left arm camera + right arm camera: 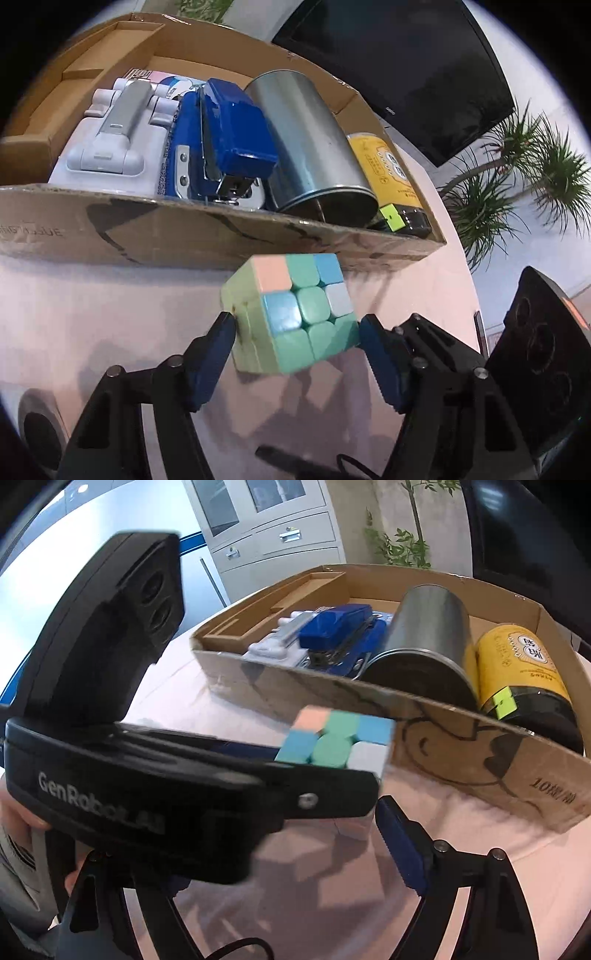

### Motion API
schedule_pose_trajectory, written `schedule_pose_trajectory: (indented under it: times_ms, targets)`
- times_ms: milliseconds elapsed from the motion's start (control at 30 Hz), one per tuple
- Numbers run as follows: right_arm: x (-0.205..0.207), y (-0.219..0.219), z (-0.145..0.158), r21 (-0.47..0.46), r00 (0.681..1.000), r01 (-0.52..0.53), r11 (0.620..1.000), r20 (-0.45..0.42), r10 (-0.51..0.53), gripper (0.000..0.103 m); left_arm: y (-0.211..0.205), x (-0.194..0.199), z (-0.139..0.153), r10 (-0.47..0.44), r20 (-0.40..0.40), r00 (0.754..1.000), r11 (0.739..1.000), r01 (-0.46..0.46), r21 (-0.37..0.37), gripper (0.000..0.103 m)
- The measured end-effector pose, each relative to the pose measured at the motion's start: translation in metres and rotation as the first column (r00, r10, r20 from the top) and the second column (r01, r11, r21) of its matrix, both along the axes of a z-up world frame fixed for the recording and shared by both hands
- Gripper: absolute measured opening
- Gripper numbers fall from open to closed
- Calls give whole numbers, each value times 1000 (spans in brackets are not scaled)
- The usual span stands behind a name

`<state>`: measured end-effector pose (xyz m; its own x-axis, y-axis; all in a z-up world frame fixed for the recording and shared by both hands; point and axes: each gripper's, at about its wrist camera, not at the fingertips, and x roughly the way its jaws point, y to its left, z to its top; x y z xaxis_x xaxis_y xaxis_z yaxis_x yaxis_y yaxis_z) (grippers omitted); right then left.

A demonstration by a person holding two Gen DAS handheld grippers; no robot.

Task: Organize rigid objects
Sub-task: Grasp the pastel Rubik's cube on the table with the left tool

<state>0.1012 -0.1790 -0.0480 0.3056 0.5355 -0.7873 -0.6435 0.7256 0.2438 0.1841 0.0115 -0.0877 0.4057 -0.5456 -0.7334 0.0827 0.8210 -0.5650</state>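
Observation:
A pastel puzzle cube (295, 314) sits between the blue pads of my left gripper (295, 325), just in front of the cardboard box (147, 232). Both pads touch its sides, so the left gripper is shut on it. In the right wrist view the same cube (332, 738) looks blurred, and the left gripper's black body (147, 786) crosses in front of it. My right gripper (280, 845) is below and behind, open and holding nothing. Its right pad (399, 845) shows, but its left finger is mostly hidden.
The box holds a white stand (110, 125), a blue stapler (229, 136), a metal tin (306, 147) lying on its side and a yellow can (391, 170). Pink cloth (92, 314) covers the table. A black screen (406, 55) and plants (517, 166) stand behind.

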Motion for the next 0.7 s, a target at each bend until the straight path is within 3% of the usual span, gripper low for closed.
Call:
schedule_pose_trajectory:
  times_ms: [167,300,367,400,433,700]
  targets:
    - [-10,1,1,27,1000,-26,999,-10,27,85,6,-6,-3,-14,-18,1000,1000,13,-25,69]
    - [0,4,-3,0,1000,28,1000,-7,-28,78,15,-8,-3,11,-16,1000,999,-11,-30,69]
    - [3,8,-4,-13,999,49,999,-4,-49,70,18,-9,0,26,-2,1000,1000,-26,-6,68]
    - [3,10,-3,-33,998,58,998,11,-58,61,19,-9,2,28,2,1000,1000,-28,-2,67]
    - [4,13,-1,-51,997,69,996,33,-67,54,20,-10,6,29,7,1000,1000,-29,1,67]
    - [-4,37,45,-12,984,47,999,172,-45,49,41,-30,66,84,151,985,994,-93,55,67]
